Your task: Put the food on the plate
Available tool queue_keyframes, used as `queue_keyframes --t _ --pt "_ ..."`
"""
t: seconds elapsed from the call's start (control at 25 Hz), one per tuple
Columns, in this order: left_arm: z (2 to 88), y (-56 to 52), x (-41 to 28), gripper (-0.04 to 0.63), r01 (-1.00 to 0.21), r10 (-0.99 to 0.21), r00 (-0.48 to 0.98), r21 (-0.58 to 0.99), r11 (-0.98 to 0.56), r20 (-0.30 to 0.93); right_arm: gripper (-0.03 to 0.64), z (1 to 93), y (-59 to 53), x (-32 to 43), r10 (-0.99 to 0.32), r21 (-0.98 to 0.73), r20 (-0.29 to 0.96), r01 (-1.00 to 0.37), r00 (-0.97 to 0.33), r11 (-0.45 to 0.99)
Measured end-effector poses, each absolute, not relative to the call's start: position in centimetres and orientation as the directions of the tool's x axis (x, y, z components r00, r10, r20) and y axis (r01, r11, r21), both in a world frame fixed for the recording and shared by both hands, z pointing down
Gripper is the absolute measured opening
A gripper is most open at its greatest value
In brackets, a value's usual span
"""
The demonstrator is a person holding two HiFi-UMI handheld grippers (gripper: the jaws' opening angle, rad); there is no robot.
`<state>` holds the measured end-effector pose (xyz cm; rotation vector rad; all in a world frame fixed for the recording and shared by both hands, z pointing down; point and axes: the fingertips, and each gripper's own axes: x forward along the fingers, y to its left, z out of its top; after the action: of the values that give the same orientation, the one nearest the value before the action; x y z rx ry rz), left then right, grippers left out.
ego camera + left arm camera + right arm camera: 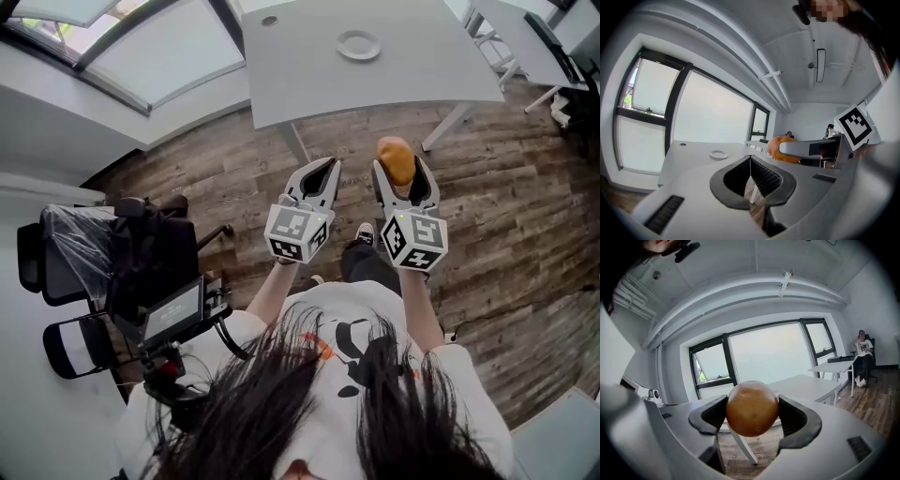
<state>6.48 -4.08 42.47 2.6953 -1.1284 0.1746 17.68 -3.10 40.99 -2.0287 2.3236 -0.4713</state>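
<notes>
Hair [309, 403] at 6 o'clock. Beyond it, the right gripper [400, 180] has its jaws clamped on the orange food [395, 157]; the left gripper [325, 167] has its jaws closed, empty. Best to hold firm until low over the plate [358, 45] (12 o'clock, well apart).

I am holding the food [396, 156] in my right tool [398, 169], with my left tool [322, 174] beside it. The plate [358, 45] is lying on the worktop [309, 80] ahead.
</notes>
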Motion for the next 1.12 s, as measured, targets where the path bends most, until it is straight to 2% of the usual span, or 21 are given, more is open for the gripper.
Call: queue_keyframes --t 0.52,1.12 --pt "41.1 -12.5 11.0 0.006 -0.781 -0.76 0.625 0.144 -0.608 0.178 0.331 41.2 -12.2 20.6 -0.94 -0.255 0.187 -0.938 -0.286 0.235" --pt "42.0 -16.1 12.2 0.006 -0.799 -0.766 0.6 0.133 -0.586 0.23 0.331 42.8 -17.0 22.1 -0.926 -0.307 0.214 -0.922 -0.31 0.237"
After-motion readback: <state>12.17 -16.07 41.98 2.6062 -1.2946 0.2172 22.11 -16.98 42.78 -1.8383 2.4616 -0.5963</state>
